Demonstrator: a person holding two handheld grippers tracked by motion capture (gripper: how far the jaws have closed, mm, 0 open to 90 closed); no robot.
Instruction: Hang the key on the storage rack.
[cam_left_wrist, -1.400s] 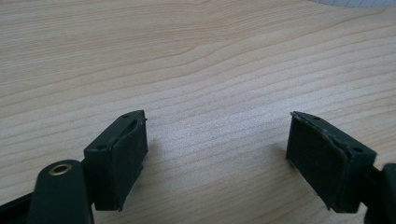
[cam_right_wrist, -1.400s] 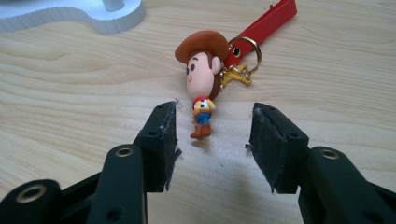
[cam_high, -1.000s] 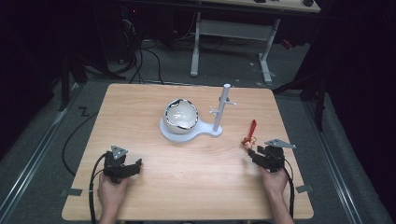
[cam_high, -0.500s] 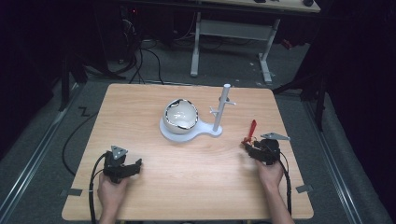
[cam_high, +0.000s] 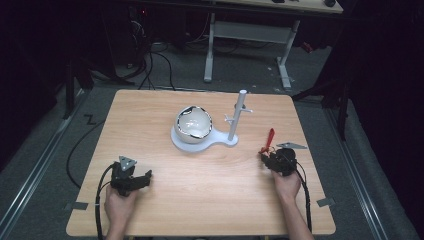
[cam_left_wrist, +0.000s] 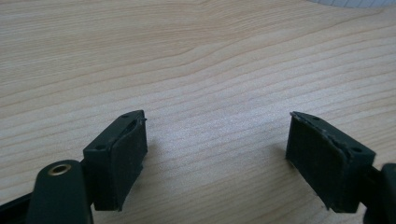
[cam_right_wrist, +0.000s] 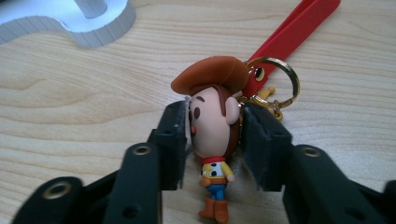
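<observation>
The right claw (cam_right_wrist: 212, 135) has been moved forward since a second ago and is now pinched on the cowboy keychain (cam_right_wrist: 212, 140), lying on the worktop (cam_high: 210, 190) near the white stand (cam_high: 231, 141); lifting seems next. The left claw (cam_left_wrist: 215, 158) is spread, resting.

We see a cowboy figure keychain (cam_right_wrist: 212, 135) with a brown hat, yellow shirt, blue trousers, red strap (cam_right_wrist: 292, 32) and gold ring (cam_right_wrist: 275, 81). Our grippers' pads (cam_right_wrist: 170, 140) are black, the stand (cam_high: 200, 140) white, the table (cam_high: 150, 115) pale wood-grained.
</observation>
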